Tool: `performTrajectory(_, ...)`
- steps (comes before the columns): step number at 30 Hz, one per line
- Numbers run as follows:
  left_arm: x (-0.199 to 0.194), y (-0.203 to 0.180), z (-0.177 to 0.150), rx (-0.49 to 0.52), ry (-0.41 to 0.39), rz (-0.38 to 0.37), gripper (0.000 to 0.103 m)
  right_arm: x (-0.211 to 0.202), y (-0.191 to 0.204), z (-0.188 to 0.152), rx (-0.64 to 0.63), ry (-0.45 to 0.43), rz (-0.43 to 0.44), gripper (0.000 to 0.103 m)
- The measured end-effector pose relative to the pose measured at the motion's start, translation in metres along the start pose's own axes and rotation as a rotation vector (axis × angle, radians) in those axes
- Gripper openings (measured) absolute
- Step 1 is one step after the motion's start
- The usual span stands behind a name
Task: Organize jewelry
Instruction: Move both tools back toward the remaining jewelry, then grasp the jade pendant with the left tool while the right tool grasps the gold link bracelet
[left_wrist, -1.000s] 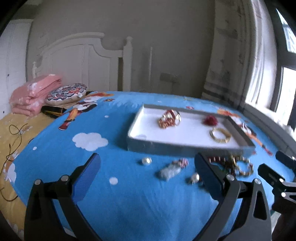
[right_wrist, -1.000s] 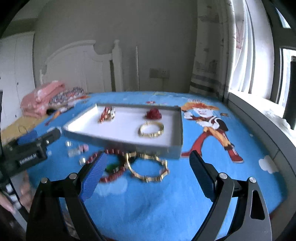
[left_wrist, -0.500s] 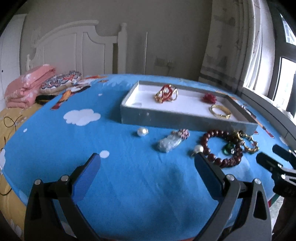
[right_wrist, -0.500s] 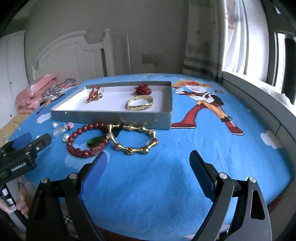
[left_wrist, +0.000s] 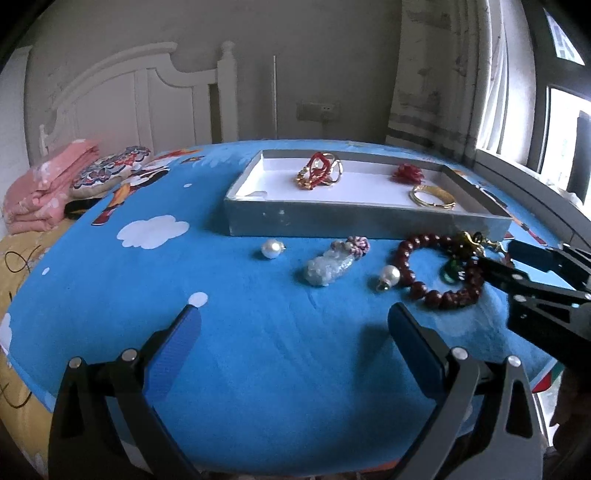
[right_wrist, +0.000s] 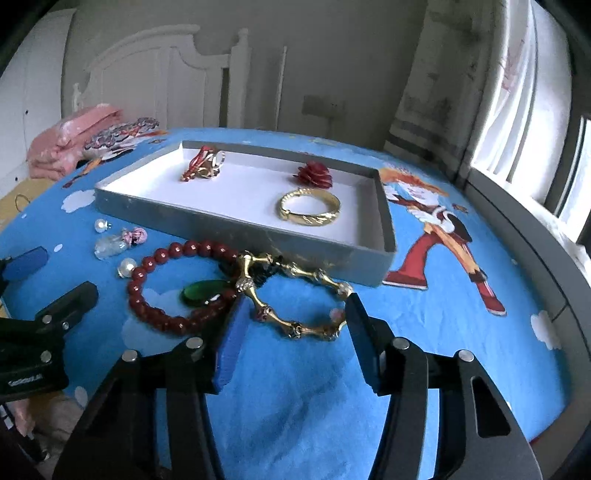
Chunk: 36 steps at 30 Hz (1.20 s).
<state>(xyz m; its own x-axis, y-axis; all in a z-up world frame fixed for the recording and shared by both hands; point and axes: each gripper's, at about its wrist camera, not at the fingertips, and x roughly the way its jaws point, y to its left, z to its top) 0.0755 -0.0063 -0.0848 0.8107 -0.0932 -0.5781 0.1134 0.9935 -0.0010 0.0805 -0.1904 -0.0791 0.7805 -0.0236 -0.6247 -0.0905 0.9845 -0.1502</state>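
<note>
A gold link bracelet (right_wrist: 295, 325) lies on the blue bedsheet in front of the grey tray (right_wrist: 236, 223). My right gripper (right_wrist: 295, 332) straddles it with its jaws closing; the blue pads (right_wrist: 231, 339) sit just outside the links, not clearly pressing. A red bead bracelet (right_wrist: 162, 314) and a green pendant (right_wrist: 199, 291) overlap the gold one on its left. My left gripper (left_wrist: 295, 328) hovers open over bare sheet, short of a pale stone pendant (left_wrist: 327, 267) and two pearls (left_wrist: 271, 248). The tray (left_wrist: 332, 219) holds a gold bangle (right_wrist: 308, 210), a red flower (right_wrist: 314, 173) and a red-gold piece (right_wrist: 203, 166).
Folded pink cloth (left_wrist: 44, 184) and a patterned cushion (left_wrist: 110, 170) lie at the bed's far left before a white headboard. A window and curtain line the right side. The right gripper (left_wrist: 498, 256) shows at the left wrist view's right edge, beside the beads.
Both grippers came lower and closer to the bed. The right one moved up to the gold link bracelet and its jaws narrowed around it. The left gripper's jaws stayed wide.
</note>
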Motion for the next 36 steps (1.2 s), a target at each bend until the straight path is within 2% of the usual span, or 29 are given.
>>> performTrajectory(4,-0.002,0.000,0.001,-0.004,-0.016,-0.001,0.097,0.005,0.004,0.003,-0.001,-0.005,0.018,0.050)
performTrajectory(7,0.000,0.003,0.001,-0.022,-0.013,0.009,0.097,0.006,0.008,0.003,-0.008,-0.012,0.066,0.028)
performTrajectory(9,0.002,0.005,0.002,-0.031,-0.009,0.020,0.096,0.003,0.018,0.001,-0.058,-0.025,0.084,0.012)
performTrajectory(12,0.001,0.007,0.006,-0.031,-0.014,0.024,0.096,-0.004,0.022,-0.005,-0.058,-0.045,0.121,0.012)
performTrajectory(14,0.003,0.007,0.012,-0.025,-0.001,0.004,0.090,-0.009,0.021,-0.008,-0.046,-0.052,0.141,0.012)
performTrajectory(17,0.013,0.006,0.022,-0.024,0.021,-0.022,0.073,-0.014,0.017,-0.011,-0.022,-0.054,0.159,0.012)
performTrajectory(18,0.017,0.006,0.024,-0.019,0.031,-0.026,0.062,-0.015,0.016,-0.012,-0.018,-0.054,0.158,0.012)
performTrajectory(19,0.023,0.005,0.027,-0.010,0.050,-0.038,0.056,-0.015,0.015,-0.011,-0.014,-0.053,0.158,0.012)
performTrajectory(21,0.025,0.002,0.028,0.006,0.045,-0.028,0.051,-0.015,0.012,-0.012,-0.004,-0.053,0.156,0.012)
performTrajectory(27,0.027,-0.006,0.026,0.048,0.039,-0.018,0.049,-0.012,0.006,-0.015,0.020,-0.052,0.153,0.012)
performTrajectory(33,0.037,-0.015,0.038,0.057,0.080,-0.035,0.048,-0.011,0.004,-0.015,0.029,-0.057,0.155,0.012)
performTrajectory(36,0.040,-0.021,0.042,0.052,0.092,-0.040,0.029,-0.012,0.005,-0.015,0.028,-0.058,0.154,0.012)
